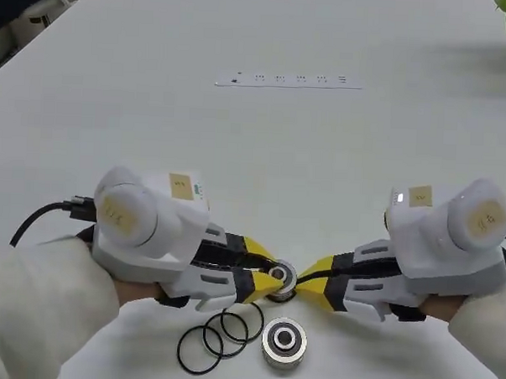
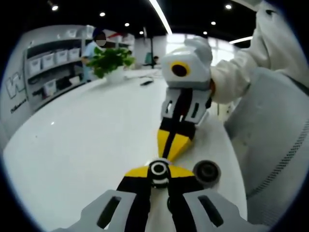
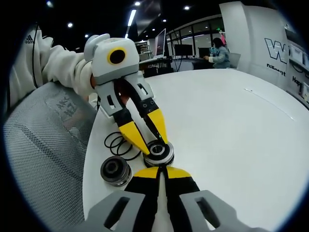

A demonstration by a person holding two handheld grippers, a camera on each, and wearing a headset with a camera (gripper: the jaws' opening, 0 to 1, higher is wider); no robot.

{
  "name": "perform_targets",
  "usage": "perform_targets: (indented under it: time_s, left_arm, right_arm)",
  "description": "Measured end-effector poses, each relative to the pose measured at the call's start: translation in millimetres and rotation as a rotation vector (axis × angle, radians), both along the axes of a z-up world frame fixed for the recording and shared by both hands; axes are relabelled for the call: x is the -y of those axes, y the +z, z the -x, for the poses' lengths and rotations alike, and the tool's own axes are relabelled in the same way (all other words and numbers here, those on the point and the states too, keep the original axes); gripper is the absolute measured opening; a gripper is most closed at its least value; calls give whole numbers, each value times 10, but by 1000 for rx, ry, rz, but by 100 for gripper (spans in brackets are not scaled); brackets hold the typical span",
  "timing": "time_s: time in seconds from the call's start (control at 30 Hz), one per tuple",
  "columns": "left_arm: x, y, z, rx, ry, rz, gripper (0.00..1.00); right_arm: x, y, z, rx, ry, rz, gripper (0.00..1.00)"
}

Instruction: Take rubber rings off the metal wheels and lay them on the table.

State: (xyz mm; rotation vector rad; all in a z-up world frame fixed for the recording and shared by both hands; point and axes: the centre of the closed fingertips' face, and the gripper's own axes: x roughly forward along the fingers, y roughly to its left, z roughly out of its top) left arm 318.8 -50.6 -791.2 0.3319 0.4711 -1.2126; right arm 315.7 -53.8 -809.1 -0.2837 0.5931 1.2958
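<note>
Metal wheel (image 1: 280, 277), face turned up, is sitting between both tips: left gripper (image 2: 159, 172) is clamping its rim; right gripper (image 3: 162, 172), jaws pressed together, is touching the opposite edge. Rubber rings (image 1: 221, 332) are lying near on the table (image 1: 237, 172).
</note>
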Motion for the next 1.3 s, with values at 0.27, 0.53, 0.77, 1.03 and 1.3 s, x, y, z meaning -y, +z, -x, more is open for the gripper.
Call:
perform_targets:
  time_s: [0.27,0.53,0.77,1.03,1.3]
  left_arm:
    - [-14,3,23,3,3,5,14]
    - [-15,3,44,33,-13,-11,13]
    - [-23,1,42,41,-18,-17,13]
    - [-20,-1,43,41,-21,-17,13]
    - [-17,0,37,41,-25,-14,13]
  right_arm:
    - [12,-5,-18,-67,-50,-16,0]
    - [42,-15,-50,-210,-183,-70,0]
    - [72,19,-65,-279,-232,-126,0]
    - [75,95,-63,-357,-282,-208,0]
    - [40,147,-47,-367,-279,-226,0]
